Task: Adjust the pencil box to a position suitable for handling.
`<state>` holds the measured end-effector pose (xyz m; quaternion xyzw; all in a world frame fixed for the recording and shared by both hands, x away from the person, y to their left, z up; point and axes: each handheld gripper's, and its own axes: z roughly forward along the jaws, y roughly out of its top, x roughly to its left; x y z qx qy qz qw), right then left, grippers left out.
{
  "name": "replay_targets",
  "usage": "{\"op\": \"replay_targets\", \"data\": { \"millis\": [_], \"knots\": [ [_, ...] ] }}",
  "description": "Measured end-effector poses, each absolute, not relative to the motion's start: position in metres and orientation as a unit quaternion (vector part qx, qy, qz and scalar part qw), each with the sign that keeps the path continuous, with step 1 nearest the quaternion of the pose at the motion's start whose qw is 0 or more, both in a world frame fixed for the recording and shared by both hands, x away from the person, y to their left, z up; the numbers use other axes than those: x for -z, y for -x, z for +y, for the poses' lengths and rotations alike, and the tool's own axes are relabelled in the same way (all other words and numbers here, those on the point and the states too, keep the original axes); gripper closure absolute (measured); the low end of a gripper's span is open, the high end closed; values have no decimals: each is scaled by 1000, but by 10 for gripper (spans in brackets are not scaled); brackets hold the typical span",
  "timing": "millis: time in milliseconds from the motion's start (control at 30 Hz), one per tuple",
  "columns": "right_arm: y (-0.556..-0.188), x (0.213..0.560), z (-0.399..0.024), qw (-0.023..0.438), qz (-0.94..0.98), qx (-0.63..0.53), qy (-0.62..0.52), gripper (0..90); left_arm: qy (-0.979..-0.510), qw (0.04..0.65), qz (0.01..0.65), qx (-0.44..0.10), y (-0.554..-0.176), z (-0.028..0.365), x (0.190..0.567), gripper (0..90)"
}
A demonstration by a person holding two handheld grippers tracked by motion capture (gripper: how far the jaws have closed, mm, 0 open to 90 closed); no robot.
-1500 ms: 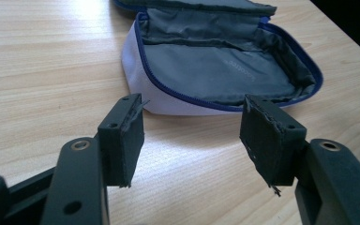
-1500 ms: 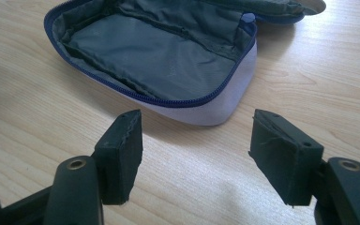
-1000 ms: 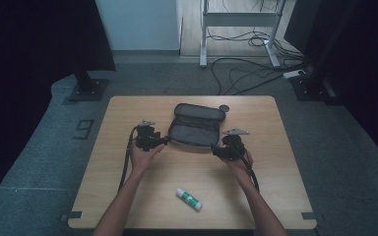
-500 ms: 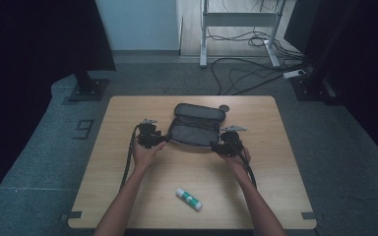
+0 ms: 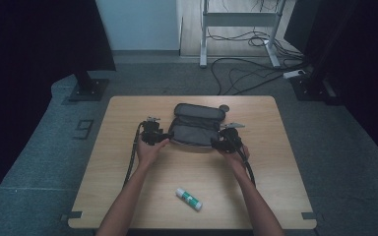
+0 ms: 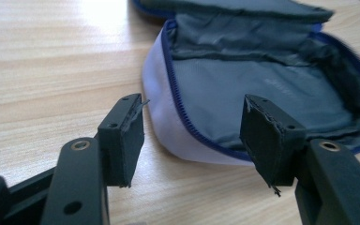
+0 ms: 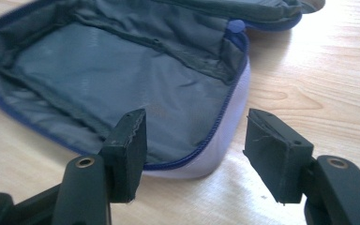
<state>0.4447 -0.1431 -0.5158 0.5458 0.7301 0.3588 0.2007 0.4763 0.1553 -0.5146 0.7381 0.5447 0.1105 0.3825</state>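
A grey pouch [image 5: 197,129] with a blue zip lies unzipped and spread flat on the wooden table [image 5: 123,167], lining up. My left gripper [image 5: 164,133] is at its near left corner. In the left gripper view the pouch [image 6: 262,84] has its pale rim between the open jaws of the left gripper [image 6: 192,126], and neither pad touches it. My right gripper [image 5: 216,142] is at the near right corner. Its jaws have just been closing, and in the right gripper view the right gripper [image 7: 194,140] straddles the zip edge of the pouch [image 7: 122,75] without pressing on it.
A white glue stick with a green label [image 5: 189,198] lies on the near part of the table, between the forearms. A small round dark thing [image 5: 224,107] sits just behind the pouch's right end. Beyond the table are stand feet and floor cables [image 5: 246,73].
Both hands have edged forward and inward, which brings each gripper up to a near corner of the pouch. The pouch and the glue stick have not moved.
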Motion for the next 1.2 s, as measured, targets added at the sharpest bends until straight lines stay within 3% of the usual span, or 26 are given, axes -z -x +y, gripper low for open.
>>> {"op": "replay_targets", "data": {
  "millis": [233, 467, 833, 1000, 1200],
  "knots": [
    [-451, 526, -147, 185, 725, -358, -559, 442, -739, 377, 547, -112, -482, 153, 524, 433],
    [-453, 529, -143, 178, 729, -360, -555, 601, -743, 373, 546, -103, -484, 148, 528, 538],
    [-453, 531, -142, 189, 733, -346, -554, 776, -746, 364, 547, -108, -485, 146, 532, 628],
    [-452, 530, -140, 198, 733, -343, -553, 844, -746, 360, 547, -120, -484, 145, 531, 702],
    [-451, 528, -141, 206, 730, -349, -550, 860, -748, 366, 540, -120, -484, 145, 528, 857]
  ]
}}
